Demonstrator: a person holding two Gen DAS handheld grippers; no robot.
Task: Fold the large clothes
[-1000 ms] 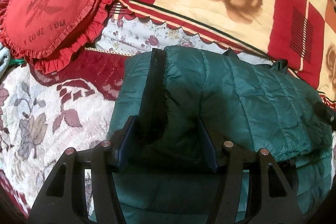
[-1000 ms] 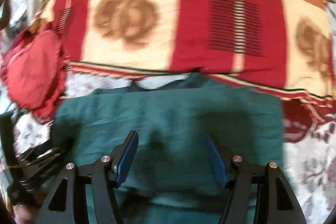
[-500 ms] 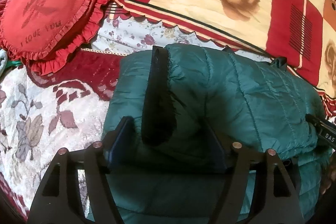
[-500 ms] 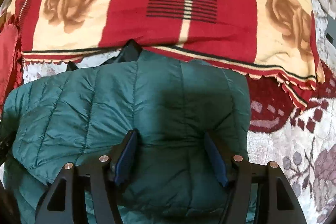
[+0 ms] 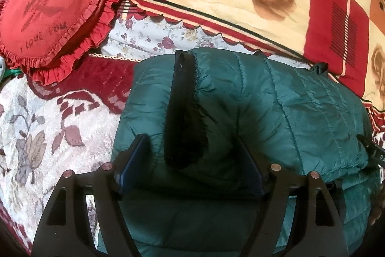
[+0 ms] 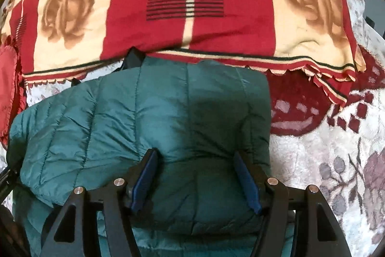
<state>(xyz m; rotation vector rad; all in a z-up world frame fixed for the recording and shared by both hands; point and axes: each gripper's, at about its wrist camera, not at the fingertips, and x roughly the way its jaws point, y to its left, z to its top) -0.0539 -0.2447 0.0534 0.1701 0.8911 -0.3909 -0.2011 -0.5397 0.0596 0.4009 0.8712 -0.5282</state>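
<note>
Left black two-finger gripper (image 5: 191, 155): we note it pitched steeply downward, jaws standing wide, just been opening; blue pads (image 5: 134, 163) clear of fabric fold lying between them, no pinch seen. Right black two-finger gripper (image 6: 196, 175): we note same steep downward pitch, jaws at moderate spread, blue-padded fingers (image 6: 144, 180) sunk into puffed fabric on both sides; firm clamp we cannot confirm.

Left tool (image 5: 192, 160) has just been opening off the jacket (image 5: 276, 112).
</note>
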